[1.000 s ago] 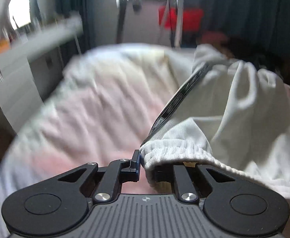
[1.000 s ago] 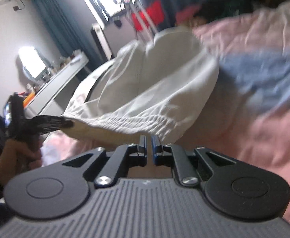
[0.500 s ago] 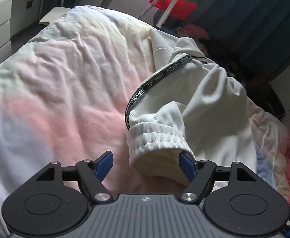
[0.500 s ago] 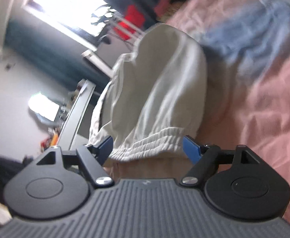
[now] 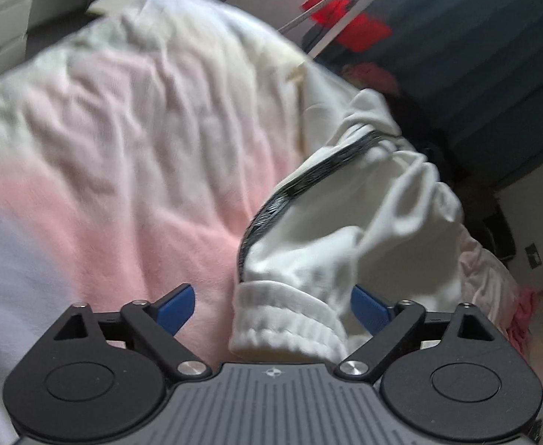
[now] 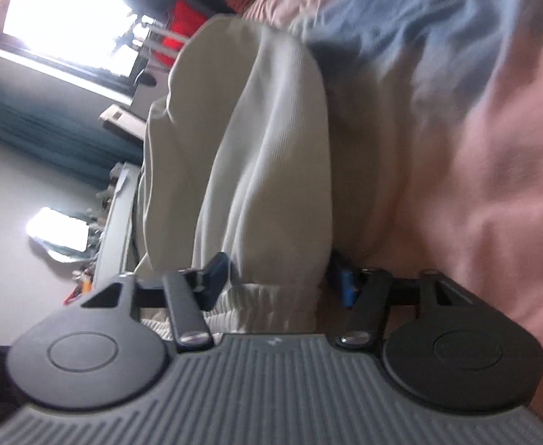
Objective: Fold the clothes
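Observation:
A pair of white sweatpants [image 5: 349, 230] with a black side stripe [image 5: 301, 185] lies bunched on the bed. One ribbed cuff [image 5: 286, 322] sits between the spread blue fingers of my left gripper [image 5: 273, 306], which is open and not clamped on it. In the right wrist view the other white leg [image 6: 267, 155] runs away from the camera, and its ribbed cuff [image 6: 264, 304] lies between the open fingers of my right gripper [image 6: 277, 278].
The bed cover is pink, cream and white [image 5: 115, 141], with a blue patch [image 6: 401, 11]. A white dresser [image 5: 0, 18] stands to the left. A drying rack with red fabric [image 5: 345, 18] and dark curtains [image 5: 494, 55] stand behind the bed, below a bright window [image 6: 63, 18].
Both grippers went from shut on the cuffs to open, letting the sweatpants drop onto the bed. Both have since stayed open close behind the cuffs; the right view has rolled sideways.

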Tool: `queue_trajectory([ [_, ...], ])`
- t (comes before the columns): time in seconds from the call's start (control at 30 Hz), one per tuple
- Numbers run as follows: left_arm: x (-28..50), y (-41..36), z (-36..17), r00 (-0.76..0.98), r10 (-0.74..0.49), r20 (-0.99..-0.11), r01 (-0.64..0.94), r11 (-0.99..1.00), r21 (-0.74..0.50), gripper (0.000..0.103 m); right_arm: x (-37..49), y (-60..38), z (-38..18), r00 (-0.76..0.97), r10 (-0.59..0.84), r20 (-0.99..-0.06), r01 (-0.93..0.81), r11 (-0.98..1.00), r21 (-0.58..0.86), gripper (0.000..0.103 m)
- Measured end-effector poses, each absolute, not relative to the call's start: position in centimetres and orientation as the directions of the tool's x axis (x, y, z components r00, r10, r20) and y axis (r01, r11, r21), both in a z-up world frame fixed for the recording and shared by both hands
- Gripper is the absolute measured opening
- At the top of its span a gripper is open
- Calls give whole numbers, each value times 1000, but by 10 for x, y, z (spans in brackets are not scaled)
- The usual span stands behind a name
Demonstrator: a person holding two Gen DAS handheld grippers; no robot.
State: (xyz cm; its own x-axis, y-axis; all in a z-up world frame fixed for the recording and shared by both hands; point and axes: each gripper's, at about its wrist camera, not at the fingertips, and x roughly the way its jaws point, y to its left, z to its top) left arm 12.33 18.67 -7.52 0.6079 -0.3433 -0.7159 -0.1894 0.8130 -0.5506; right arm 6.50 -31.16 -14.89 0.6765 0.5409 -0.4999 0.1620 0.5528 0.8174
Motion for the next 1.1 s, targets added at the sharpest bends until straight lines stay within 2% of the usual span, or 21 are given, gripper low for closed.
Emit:
queue_trajectory([
  [0.1,139,183,-94,560,-391,-730,-207,788,-580,79,68,-306,-151,668,553,-499,142,563,814,48],
  [0.17,144,178,-99,550,-407,-730,-190,790,-583,67,67,-305,-150,672,563,-481,123,556,822,38],
  [0.23,146,175,-100,559,-385,-735,-199,798,-569,48,61,-304,-147,683,572,-455,97,547,832,30],
  [0.27,146,175,-99,566,-364,-739,-214,801,-559,42,59,-302,-144,686,575,-446,83,548,833,26],
  [0.33,143,178,-97,588,-340,-734,-242,792,-561,21,51,-295,-135,690,582,-431,57,550,833,24],
  [0.37,142,180,-90,605,-325,-727,-244,793,-558,18,45,-288,-130,686,592,-424,48,544,838,24],
  [0.5,139,196,-56,672,-253,-696,-263,797,-544,15,20,-247,-104,664,635,-396,-19,543,839,23],
  [0.7,163,272,28,748,-60,-661,-338,823,-457,13,19,-125,-87,598,751,-280,-132,436,890,23],
  [0.87,207,327,78,761,171,-626,-412,873,-263,13,57,-7,-90,504,837,-213,-169,337,926,24],
  [1.0,256,359,61,715,302,-631,-469,876,-112,13,97,64,-106,446,861,-244,-181,354,917,24],
  [1.1,290,375,20,677,304,-671,-464,883,-68,14,121,91,-123,389,866,-314,-182,406,895,24],
])
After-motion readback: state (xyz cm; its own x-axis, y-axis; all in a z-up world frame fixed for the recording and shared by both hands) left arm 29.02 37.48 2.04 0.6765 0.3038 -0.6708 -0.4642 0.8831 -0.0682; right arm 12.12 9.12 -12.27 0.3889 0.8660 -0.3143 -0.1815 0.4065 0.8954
